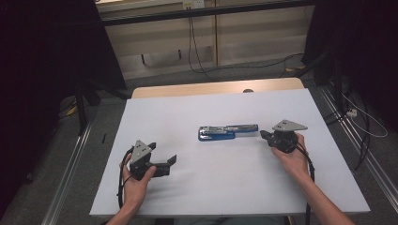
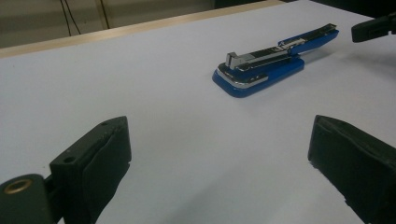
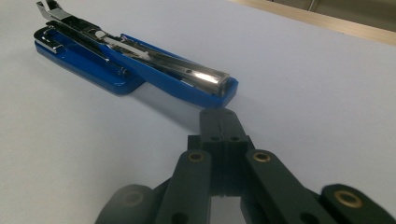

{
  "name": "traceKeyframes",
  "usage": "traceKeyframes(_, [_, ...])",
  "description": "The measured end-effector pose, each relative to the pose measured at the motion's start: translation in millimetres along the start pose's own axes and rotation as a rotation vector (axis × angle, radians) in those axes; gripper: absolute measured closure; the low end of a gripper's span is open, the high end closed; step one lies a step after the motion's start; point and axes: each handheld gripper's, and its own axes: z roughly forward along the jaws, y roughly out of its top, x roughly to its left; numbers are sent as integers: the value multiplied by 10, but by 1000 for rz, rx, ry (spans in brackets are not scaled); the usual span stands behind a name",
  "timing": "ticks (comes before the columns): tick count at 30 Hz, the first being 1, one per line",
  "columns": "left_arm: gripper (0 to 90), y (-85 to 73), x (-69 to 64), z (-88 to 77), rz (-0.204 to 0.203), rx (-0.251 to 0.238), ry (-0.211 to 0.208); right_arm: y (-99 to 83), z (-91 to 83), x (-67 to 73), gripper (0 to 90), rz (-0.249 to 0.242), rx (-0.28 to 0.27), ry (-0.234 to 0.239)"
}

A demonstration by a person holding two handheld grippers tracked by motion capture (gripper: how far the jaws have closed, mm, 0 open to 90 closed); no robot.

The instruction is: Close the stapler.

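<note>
A blue stapler (image 1: 227,132) lies swung open flat in the middle of the white table (image 1: 211,187), its metal magazine facing up. My right gripper (image 1: 263,134) rests just right of it, jaws shut with nothing between them. In the right gripper view those closed tips (image 3: 218,114) sit right at the blue stapler's (image 3: 135,65) near end; whether they touch I cannot tell. My left gripper (image 1: 163,153) lies at the front left, jaws open and empty, pointing right. In the left gripper view the stapler (image 2: 261,70) lies well beyond the left gripper (image 2: 219,140), with the right gripper (image 2: 373,28) at the far right.
The table's far side ends in a wooden edge (image 1: 216,88). Beyond it cables (image 1: 197,56) run over the floor by a pale wall. Metal rails (image 1: 70,164) flank the table on both sides, and dark curtains (image 1: 42,70) hang to the left and right.
</note>
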Motion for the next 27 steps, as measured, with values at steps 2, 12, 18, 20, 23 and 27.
traceKeyframes(2, [83, 23, 17, 83, 0, 28, -7, 4, 9, 14, 900, -7, 4, 15])
traceKeyframes(12, [88, 187, 11, 389, 39, 27, -15, 14, 30, 52, 900, -23, 8, 46])
traceKeyframes(18, [74, 247, -72, 502, 74, 8, -83, 10, 42, 54, 900, -13, 10, 52])
traceKeyframes(20, [74, 274, -86, 546, 83, 9, -82, 9, 51, 61, 900, -14, 14, 57])
traceKeyframes(23, [65, 313, -93, 624, 73, 12, -87, 8, 67, 65, 900, -16, 18, 60])
traceKeyframes(27, [68, 348, -105, 746, 82, 15, -83, 11, 75, 67, 900, -15, 23, 62])
